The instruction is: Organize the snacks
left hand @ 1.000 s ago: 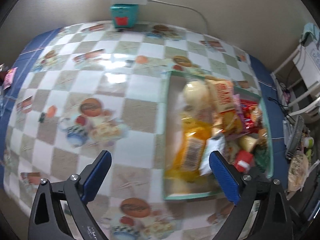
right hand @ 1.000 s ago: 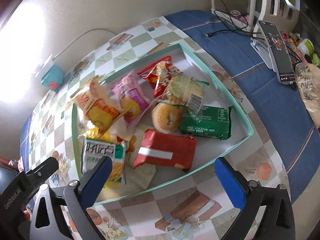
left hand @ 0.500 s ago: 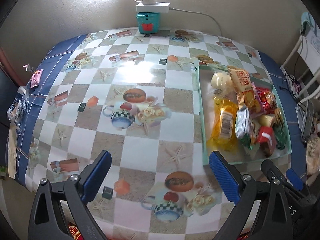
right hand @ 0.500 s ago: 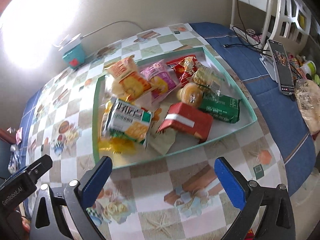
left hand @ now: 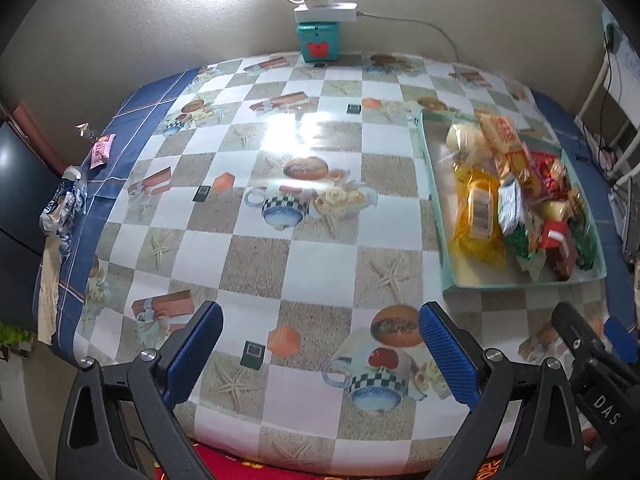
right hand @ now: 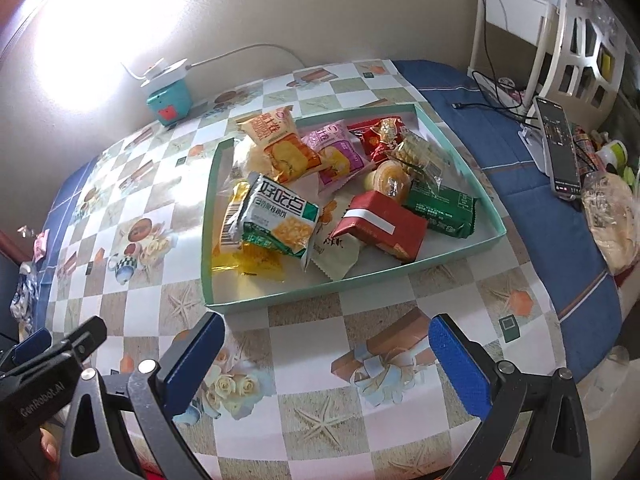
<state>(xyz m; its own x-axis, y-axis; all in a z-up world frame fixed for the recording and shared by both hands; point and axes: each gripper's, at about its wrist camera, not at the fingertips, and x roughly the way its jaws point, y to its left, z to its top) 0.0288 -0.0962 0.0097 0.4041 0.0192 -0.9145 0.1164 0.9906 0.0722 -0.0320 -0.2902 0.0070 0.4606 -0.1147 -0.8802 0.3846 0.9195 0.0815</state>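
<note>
A shallow teal tray lies on the checkered tablecloth and holds several wrapped snacks. Among them are a red packet, a green packet, a white-and-green cracker pack, an orange pack and a pink pack. My right gripper hangs open over the cloth just short of the tray's near wall, with nothing in it. My left gripper is open and empty above the near table edge, and the tray sits off to its right with a yellow pack inside.
A teal box with a power strip and lamp stands at the back wall. A phone on a stand, cables and a white rack crowd the right side, beside a plastic bag. Crumpled wrappers lie at the left edge.
Both grippers have drawn back from the tray toward the near table edge, so the tray looks smaller and farther. Both stay open and empty.
</note>
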